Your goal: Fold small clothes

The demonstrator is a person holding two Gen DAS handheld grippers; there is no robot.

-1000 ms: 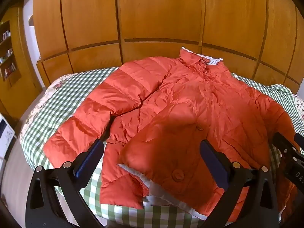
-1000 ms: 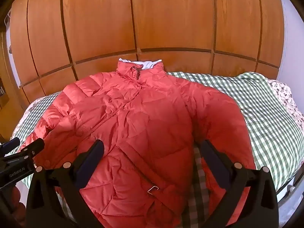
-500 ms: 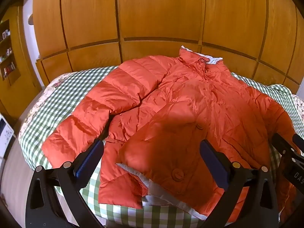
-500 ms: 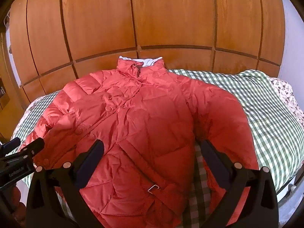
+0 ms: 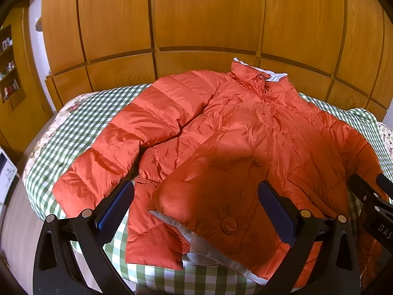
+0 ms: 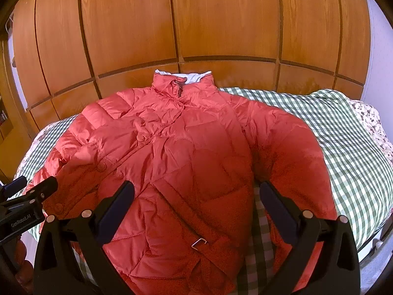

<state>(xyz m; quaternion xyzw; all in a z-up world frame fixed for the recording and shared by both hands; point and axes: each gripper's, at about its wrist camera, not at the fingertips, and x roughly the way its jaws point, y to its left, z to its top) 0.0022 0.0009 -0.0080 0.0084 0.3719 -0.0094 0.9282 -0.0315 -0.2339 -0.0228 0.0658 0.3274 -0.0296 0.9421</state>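
An orange-red puffer jacket (image 5: 240, 132) lies face up on a green checked bedspread (image 5: 81, 123), collar toward the wooden wall. Its left sleeve (image 5: 127, 135) stretches toward the bed's left edge; the front flap near the hem is turned back, showing white lining (image 5: 201, 245). My left gripper (image 5: 195, 196) hovers open above the hem, holding nothing. In the right wrist view the jacket (image 6: 186, 147) fills the middle, its right sleeve (image 6: 294, 157) curving down the right side. My right gripper (image 6: 194, 196) is open over the lower right front, empty. Each gripper shows at the other view's edge.
A wooden panelled wall (image 5: 196, 24) stands right behind the bed. A shelf unit (image 5: 9, 68) sits at far left. Bare checked bedspread (image 6: 348, 132) extends right of the jacket, with a floral cover (image 6: 368, 115) at the bed's edge.
Both views have crept slightly closer to the jacket. The jacket has not moved and both grippers stay open.
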